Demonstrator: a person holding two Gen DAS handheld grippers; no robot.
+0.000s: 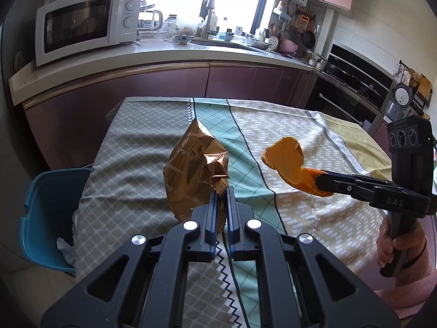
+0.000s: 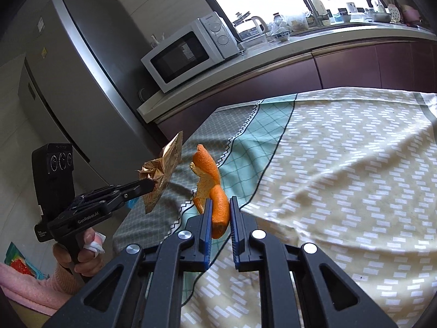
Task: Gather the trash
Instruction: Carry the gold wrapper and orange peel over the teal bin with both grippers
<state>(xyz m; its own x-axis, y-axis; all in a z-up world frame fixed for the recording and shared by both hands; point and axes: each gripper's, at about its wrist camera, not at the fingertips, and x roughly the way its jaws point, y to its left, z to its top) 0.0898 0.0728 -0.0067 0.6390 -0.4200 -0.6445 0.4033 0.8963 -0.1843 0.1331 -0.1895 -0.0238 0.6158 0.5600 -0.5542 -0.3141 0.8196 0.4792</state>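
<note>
Above patterned cloth [image 1: 300, 218]: crinkled foil wrapper [image 1: 195, 169], curled orange peel [image 1: 284, 155].

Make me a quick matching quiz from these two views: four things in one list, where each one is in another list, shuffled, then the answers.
Things:
1. gold snack wrapper
2. orange peel
3. blue bin
4. microwave

Places:
A. on the counter
B. on the floor beside the table
C. clamped in the right claw
D. clamped in the left claw

Pairs: 1-D, 2-C, 3-B, 4-A
</note>
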